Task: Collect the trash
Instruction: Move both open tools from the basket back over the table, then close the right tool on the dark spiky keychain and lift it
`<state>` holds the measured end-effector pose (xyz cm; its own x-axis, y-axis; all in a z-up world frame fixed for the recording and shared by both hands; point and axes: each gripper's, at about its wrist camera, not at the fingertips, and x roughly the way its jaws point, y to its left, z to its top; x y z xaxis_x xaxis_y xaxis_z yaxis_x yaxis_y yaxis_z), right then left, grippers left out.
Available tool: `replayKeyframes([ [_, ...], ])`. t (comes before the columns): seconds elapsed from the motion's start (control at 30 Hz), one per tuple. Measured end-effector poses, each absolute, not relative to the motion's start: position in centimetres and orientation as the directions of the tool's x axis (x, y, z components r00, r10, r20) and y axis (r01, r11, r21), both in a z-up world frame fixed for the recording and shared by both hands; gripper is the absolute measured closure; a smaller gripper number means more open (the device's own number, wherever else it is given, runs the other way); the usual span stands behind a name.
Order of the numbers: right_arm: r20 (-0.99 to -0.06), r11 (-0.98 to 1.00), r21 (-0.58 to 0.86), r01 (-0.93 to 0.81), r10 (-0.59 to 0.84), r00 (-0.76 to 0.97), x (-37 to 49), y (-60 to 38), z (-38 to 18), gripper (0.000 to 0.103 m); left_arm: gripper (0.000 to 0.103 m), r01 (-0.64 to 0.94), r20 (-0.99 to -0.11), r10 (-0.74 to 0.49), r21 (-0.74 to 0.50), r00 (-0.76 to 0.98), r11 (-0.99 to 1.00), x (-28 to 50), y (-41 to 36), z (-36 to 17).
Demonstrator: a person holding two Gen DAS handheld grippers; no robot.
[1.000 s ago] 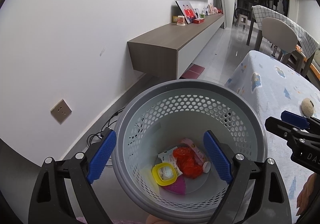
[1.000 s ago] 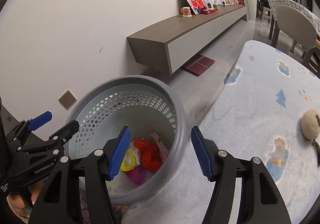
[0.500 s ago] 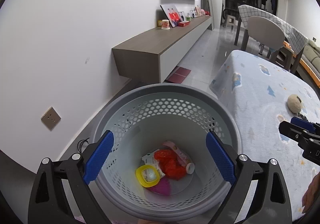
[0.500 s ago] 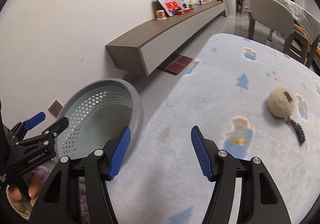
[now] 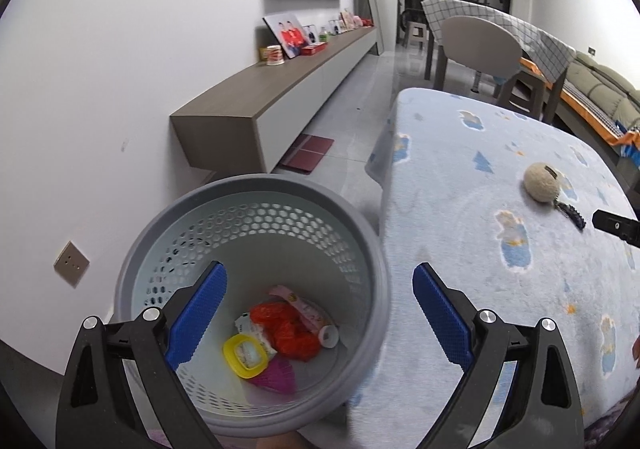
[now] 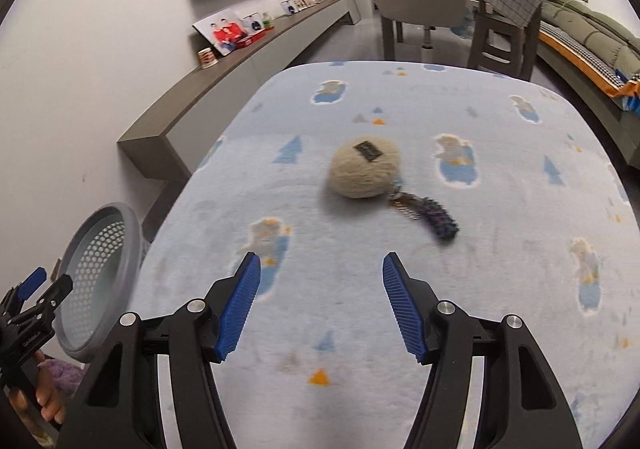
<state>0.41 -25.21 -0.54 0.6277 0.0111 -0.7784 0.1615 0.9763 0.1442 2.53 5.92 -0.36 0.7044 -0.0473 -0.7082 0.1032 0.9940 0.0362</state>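
The left gripper [image 5: 320,313] hangs over the grey bin [image 5: 360,233], jaws spread wide and empty after opening a little further, one pad over the bin and one over the blanket [image 5: 500,289]. At the bin's bottom lie a red wrapper [image 5: 288,329], a yellow lid [image 5: 245,355] and a pink piece [image 5: 276,377]. The right gripper [image 6: 320,301] holds nothing, jaws about half open over the blanket. A cream ball [image 6: 364,169] with a dark strap [image 6: 434,217], slightly blurred, lies at its twelve o'clock, well apart from the bin at nine.

Grey perforated basket [image 5: 256,189], pale-blue blanket [image 6: 360,309] (bear and tree print), cream plush ball [image 6: 362,169]
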Motion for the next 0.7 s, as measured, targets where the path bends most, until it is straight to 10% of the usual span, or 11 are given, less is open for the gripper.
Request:
replayKeyframes([
  [0.7, -0.824, 0.981, 0.050, 0.186, -0.065, 0.563, 5.0, -33.4, -5.3, 0.041, 0.011, 0.243, -0.746, -0.118, 0.061, 0.655, 0.968, 3.4, -3.0, -3.0],
])
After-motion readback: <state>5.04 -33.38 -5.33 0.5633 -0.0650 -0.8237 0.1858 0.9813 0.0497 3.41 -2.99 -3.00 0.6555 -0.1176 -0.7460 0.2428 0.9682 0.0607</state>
